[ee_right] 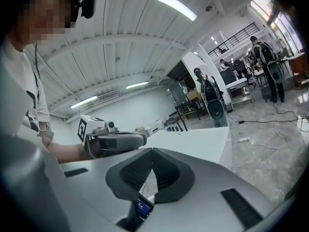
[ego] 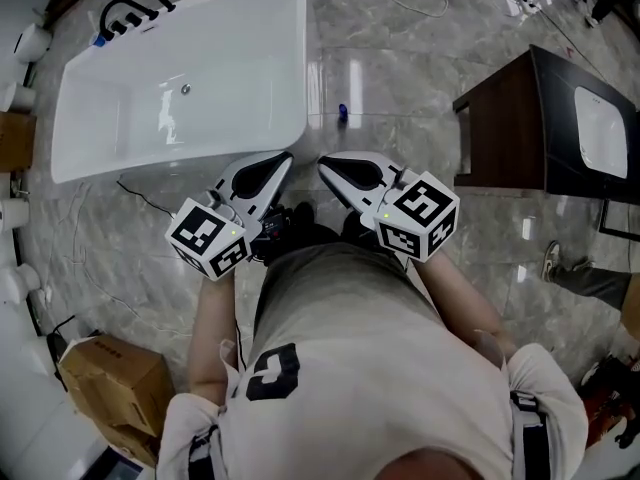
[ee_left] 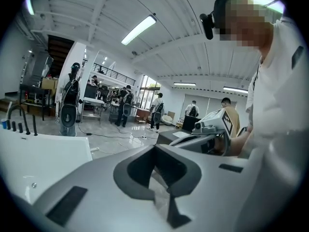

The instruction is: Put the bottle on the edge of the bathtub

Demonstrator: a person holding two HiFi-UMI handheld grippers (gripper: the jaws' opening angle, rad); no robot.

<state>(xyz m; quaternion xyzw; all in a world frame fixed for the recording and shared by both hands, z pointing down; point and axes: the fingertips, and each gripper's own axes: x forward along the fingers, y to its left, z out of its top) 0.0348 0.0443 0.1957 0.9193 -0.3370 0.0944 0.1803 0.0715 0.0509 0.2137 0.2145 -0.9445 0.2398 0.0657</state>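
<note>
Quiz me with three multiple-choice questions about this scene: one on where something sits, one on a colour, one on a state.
1. Where is the blue bottle?
A) on the floor beside the bathtub
B) on the bathtub's edge
C) inside the bathtub

2. What colour is the bathtub?
A) black
B) white
C) green

3. How do the right gripper's jaws stand?
A) wide apart
B) clamped on the bottle
C) together, nothing between

Answers:
1 A: it stands on the floor off the bathtub's corner.
2 B: the whole bathtub is white.
3 C: the right gripper view shows the jaws meeting, empty.
</note>
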